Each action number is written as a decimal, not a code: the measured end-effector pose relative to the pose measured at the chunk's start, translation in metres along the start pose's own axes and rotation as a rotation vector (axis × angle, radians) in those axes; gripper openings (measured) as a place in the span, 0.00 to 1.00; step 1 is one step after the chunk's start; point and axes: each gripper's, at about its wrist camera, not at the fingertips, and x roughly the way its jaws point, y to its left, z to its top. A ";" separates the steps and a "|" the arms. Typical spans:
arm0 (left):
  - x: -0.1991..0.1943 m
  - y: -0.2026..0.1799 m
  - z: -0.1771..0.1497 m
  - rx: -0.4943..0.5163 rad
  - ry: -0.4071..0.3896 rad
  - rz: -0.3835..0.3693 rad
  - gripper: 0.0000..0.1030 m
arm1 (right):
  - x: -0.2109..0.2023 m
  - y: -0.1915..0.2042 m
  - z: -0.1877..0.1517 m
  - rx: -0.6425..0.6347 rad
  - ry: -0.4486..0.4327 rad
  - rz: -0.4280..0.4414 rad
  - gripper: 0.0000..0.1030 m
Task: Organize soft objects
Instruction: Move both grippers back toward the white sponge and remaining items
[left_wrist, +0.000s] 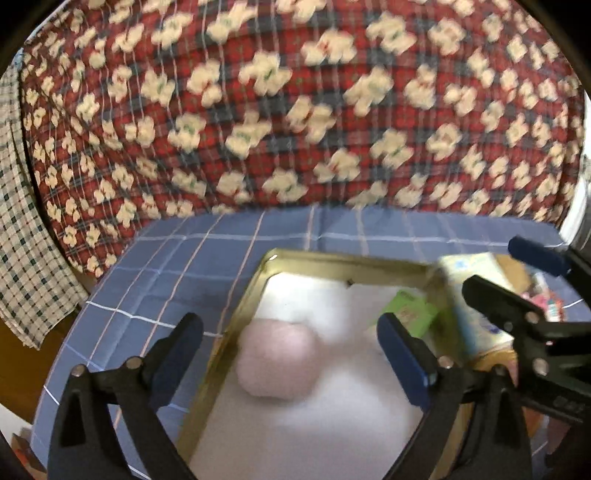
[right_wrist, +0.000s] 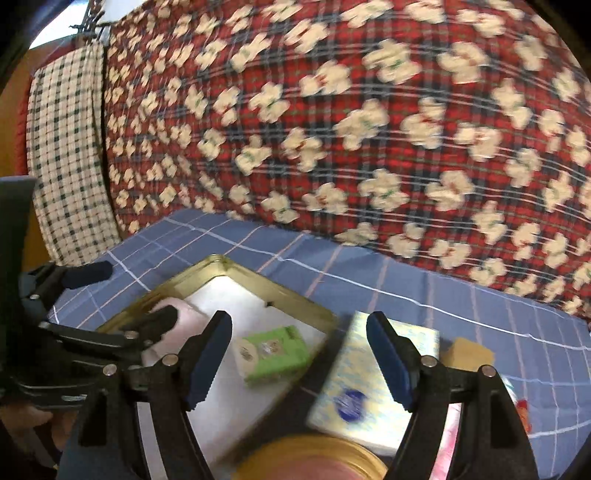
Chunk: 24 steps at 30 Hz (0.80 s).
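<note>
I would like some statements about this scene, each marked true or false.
1. A pale pink soft ball lies inside the gold-rimmed metal tin. True.
2. The left gripper is clamped on the ball. False: its jaws stand open and hold nothing.
3. A small green tissue pack lies in the tin. True.
4. The blue-and-white tissue pack lies inside the tin. False: it is beside the tin, on the blue checked cloth.

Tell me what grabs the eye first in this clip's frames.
The red plaid quilt with cream flowers fills the background. Below it, on the blue checked sheet, a gold tin tray holds a pink fluffy ball and a green tissue pack. The open left gripper hangs above the ball.
</note>
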 end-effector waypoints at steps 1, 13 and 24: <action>-0.005 -0.005 -0.002 0.003 -0.014 -0.007 0.95 | -0.007 -0.008 -0.006 0.008 -0.012 -0.014 0.75; -0.064 -0.129 -0.051 0.123 -0.077 -0.275 0.95 | -0.095 -0.131 -0.093 0.161 0.010 -0.273 0.75; -0.078 -0.233 -0.098 0.314 0.023 -0.402 0.73 | -0.117 -0.178 -0.155 0.256 0.084 -0.309 0.75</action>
